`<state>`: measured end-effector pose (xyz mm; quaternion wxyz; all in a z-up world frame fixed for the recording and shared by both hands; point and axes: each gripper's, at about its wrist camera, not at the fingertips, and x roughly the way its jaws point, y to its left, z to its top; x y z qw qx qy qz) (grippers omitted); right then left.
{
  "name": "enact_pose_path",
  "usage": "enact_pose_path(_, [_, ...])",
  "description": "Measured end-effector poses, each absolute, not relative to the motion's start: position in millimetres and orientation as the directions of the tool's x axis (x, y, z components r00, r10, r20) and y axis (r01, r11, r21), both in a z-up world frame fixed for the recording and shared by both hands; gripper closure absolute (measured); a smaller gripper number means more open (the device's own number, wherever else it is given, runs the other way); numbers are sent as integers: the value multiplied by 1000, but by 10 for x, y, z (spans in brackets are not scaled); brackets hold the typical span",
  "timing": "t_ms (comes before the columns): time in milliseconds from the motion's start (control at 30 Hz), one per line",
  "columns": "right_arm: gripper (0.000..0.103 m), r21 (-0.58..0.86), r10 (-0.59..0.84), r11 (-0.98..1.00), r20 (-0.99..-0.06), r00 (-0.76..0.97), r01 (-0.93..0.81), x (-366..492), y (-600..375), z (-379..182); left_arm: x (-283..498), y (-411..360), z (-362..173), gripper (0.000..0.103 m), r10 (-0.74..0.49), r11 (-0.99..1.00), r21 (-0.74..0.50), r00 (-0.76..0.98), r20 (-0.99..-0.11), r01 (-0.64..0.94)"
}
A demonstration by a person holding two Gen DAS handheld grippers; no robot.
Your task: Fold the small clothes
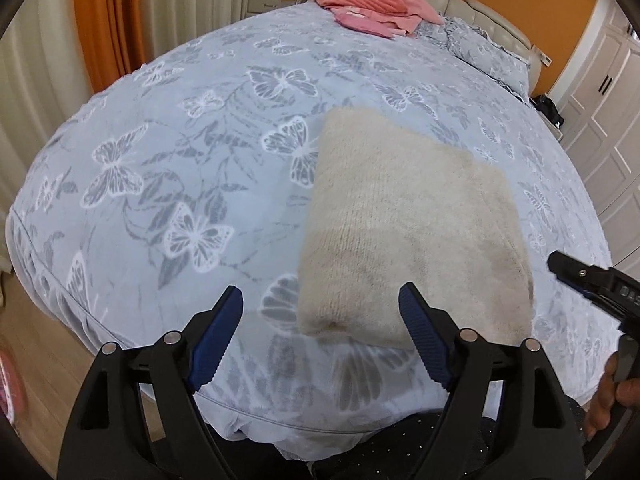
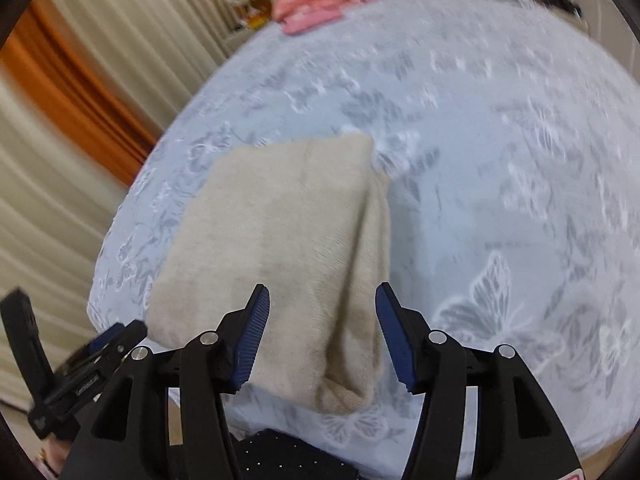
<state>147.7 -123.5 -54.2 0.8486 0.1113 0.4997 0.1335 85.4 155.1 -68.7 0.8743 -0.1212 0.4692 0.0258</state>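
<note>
Sweater (image 1: 404, 232) lies folded on the bed (image 1: 168, 152), both the left claw (image 1: 320, 340) and right claw (image 2: 322, 340) spread empty above it; next likely the pink clothes (image 1: 372, 0).

Both wrist views downward, sharing bed (image 1: 168, 128)

Fuzzy matt knit sweater (image 1: 404, 216) on a smooth printed cloth bedspread (image 1: 180, 152).

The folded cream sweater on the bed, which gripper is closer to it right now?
Right, slightly. The right gripper hangs open directly above the cream sweater's near edge; the left gripper hangs open off its near left corner.
</note>
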Motion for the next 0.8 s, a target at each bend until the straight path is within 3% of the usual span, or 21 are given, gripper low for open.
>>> enact_pose_path(233, [48, 241, 273, 962, -847, 457, -127, 1464, -1009, -620, 898, 1407, -677, 25, -41, 982, -136, 554, -832, -132])
enact_pose_path(467, [34, 371, 347, 928, -892, 291, 31, 1705, -1312, -1173, 923, 1419, -753, 25, -34, 981, -129, 535, -844, -141])
enact_pose_path(600, [27, 463, 434, 882, -871, 232, 89, 1796, -1334, -1441, 947, 1430, -824, 25, -27, 981, -121, 519, -855, -148])
enact_pose_path(633, [29, 498, 467, 860, -856, 223, 110, 1812, -1324, -1512, 952, 1432, -846, 25, -27, 981, -120, 514, -857, -150])
enact_pose_path(700, [57, 542, 510, 834, -829, 229, 105, 1815, -1289, -1552, 960, 1434, -870, 25, -22, 982, -115, 509, -860, -151])
enact_pose_path(800, [71, 501, 474, 865, -840, 263, 40, 1780, -1203, -1397, 975, 1447, -909, 25, -17, 983, -106, 500, -866, -150])
